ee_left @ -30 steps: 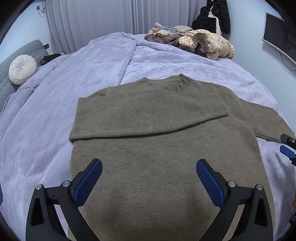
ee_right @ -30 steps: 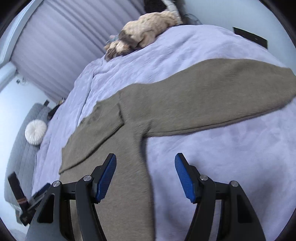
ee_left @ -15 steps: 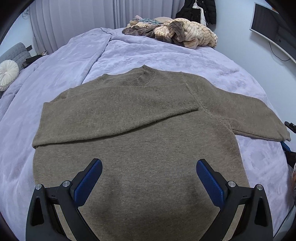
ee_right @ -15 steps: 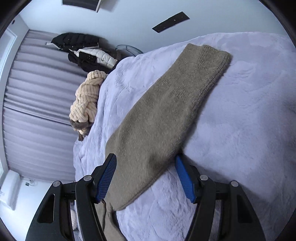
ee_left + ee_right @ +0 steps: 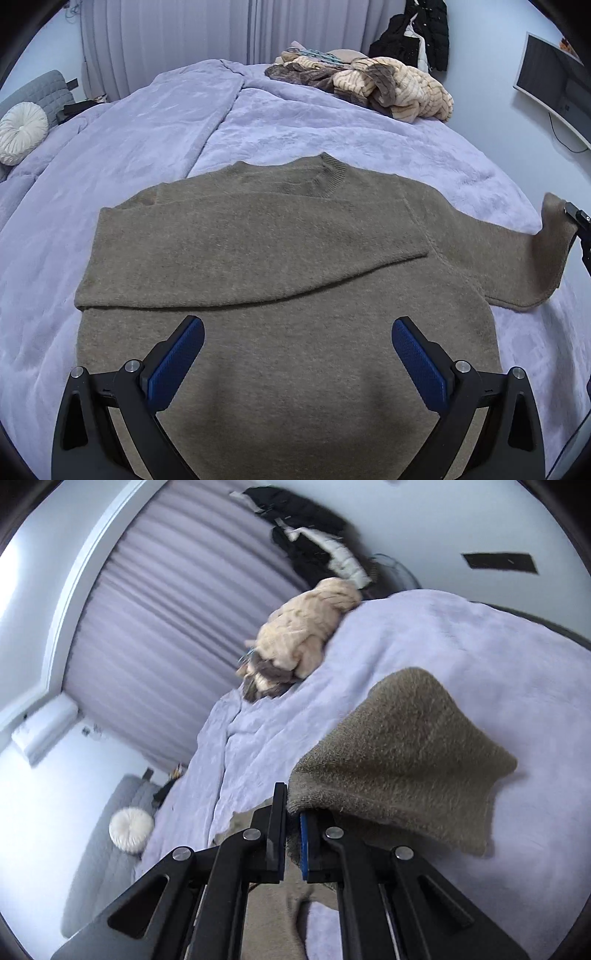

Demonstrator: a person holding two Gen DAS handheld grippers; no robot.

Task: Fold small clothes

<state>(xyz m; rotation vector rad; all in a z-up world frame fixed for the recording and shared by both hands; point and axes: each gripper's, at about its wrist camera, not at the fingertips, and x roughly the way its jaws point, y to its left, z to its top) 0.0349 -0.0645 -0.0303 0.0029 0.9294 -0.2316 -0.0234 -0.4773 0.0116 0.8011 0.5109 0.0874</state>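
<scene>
A brown sweater (image 5: 280, 295) lay flat, front side down or up could not be told, on a bed (image 5: 110, 177) covered by a pale lilac blanket. Its body spread directly under and ahead of the left gripper (image 5: 297, 354), whose jaws stood wide open above the lower part of the sweater with nothing between them. One sleeve (image 5: 251, 266) was folded across the chest, just ahead of those open jaws, its cuff end reaching toward the sweater's right shoulder. The other sleeve (image 5: 535, 258) stretched out to the right of the left jaws, and its cuff end was lifted off the blanket. The right gripper (image 5: 292, 834) had its jaws closed tight on the edge of that cuff (image 5: 399, 760), which draped up and away to the right of the jaws, the rest of the sleeve hanging down to the blanket below. Far ahead of the left jaws, near the bed's far edge, sat a pile of clothes (image 5: 373, 88) in cream and brown. Off to the left of them, a round white cushion (image 5: 22, 133) rested against a grey headboard (image 5: 40, 92). Curtains (image 5: 177, 44) hung behind the bed, and dark jackets (image 5: 413, 37) hung at the wall beyond the pile.
</scene>
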